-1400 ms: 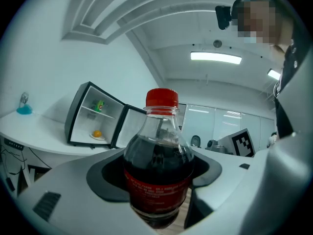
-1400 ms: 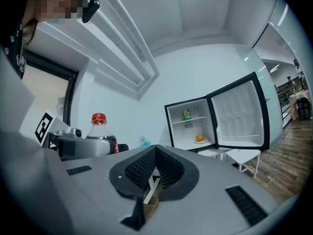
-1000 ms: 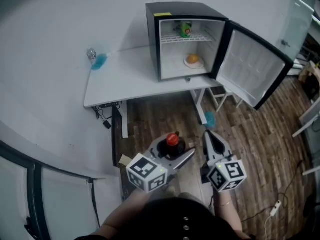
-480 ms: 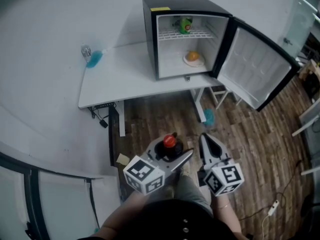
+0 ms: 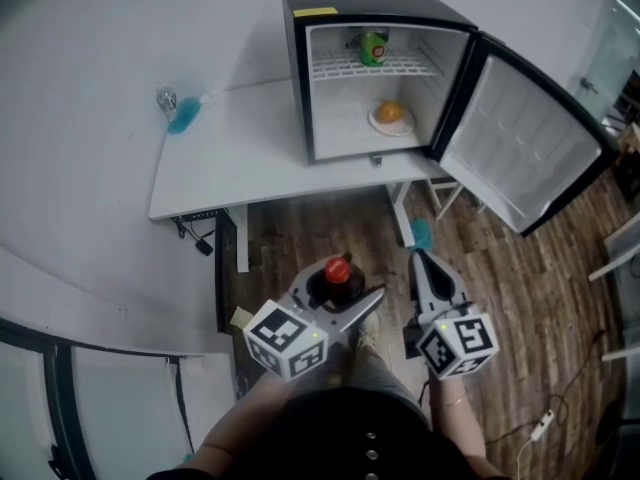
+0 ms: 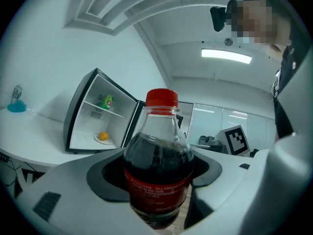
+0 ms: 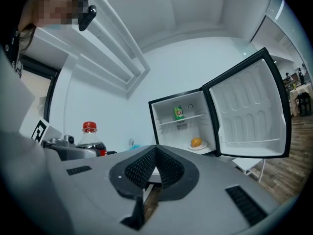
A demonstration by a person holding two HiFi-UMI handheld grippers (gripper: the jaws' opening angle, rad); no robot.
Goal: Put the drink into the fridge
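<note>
A cola bottle (image 6: 157,166) with a red cap (image 5: 338,267) stands upright between the jaws of my left gripper (image 5: 340,288), which is shut on it low over the wooden floor. My right gripper (image 5: 420,263) hangs beside it to the right, jaws shut together with nothing between them (image 7: 155,168). The black mini fridge (image 5: 298,68) stands on the white table (image 5: 230,158) ahead, its door (image 5: 530,148) swung wide open to the right. Inside, a green can (image 5: 372,46) sits on the wire shelf and an orange on a plate (image 5: 391,114) lies on the fridge floor.
A blue object (image 5: 183,116) with a silvery piece (image 5: 166,99) beside it lies at the table's back left. A teal item (image 5: 421,234) sits on the floor near the table leg. Cables hang under the table's left end (image 5: 205,238).
The bottle stays gripped in my left gripper and both grippers keep their pose. The fridge and table have shifted slightly up and left in the head view.
</note>
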